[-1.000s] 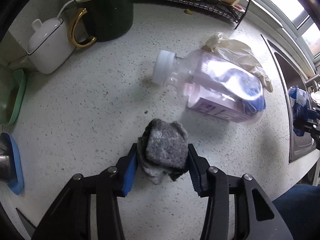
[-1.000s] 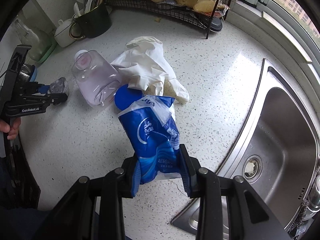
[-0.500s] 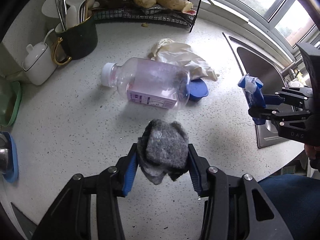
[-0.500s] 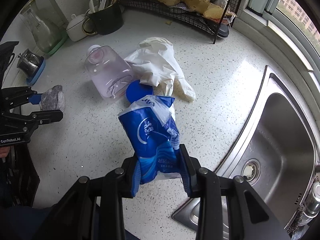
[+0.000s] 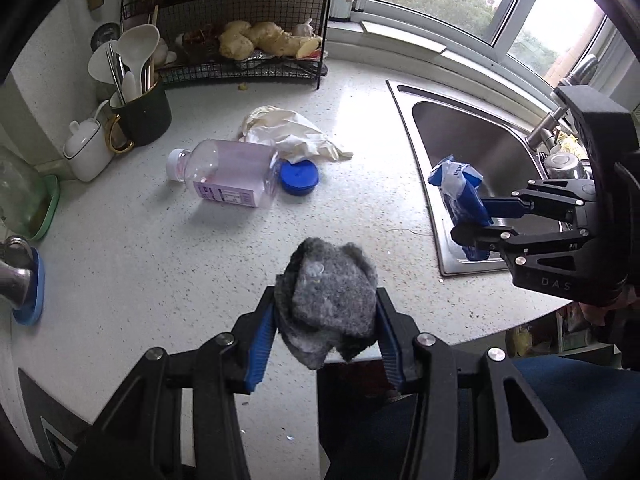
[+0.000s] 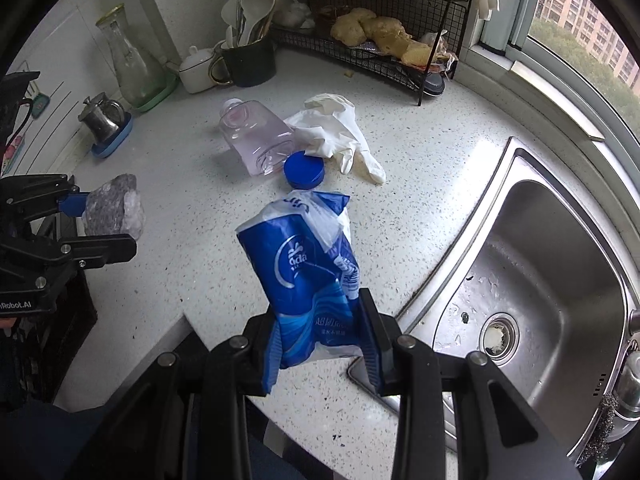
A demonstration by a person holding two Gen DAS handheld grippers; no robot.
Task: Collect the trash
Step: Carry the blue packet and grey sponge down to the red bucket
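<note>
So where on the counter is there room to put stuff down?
The bare countertop in front of the plastic bottle, toward the near edge, is free. It is crowded farther back: bottle, blue lid, white glove, mug, wire rack.

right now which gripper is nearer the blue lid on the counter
Right, by a small margin. The right gripper, clamping the blue packet, hovers just in front of the blue lid. The left gripper, holding the grey wad, sits farther back near the counter edge.
</note>
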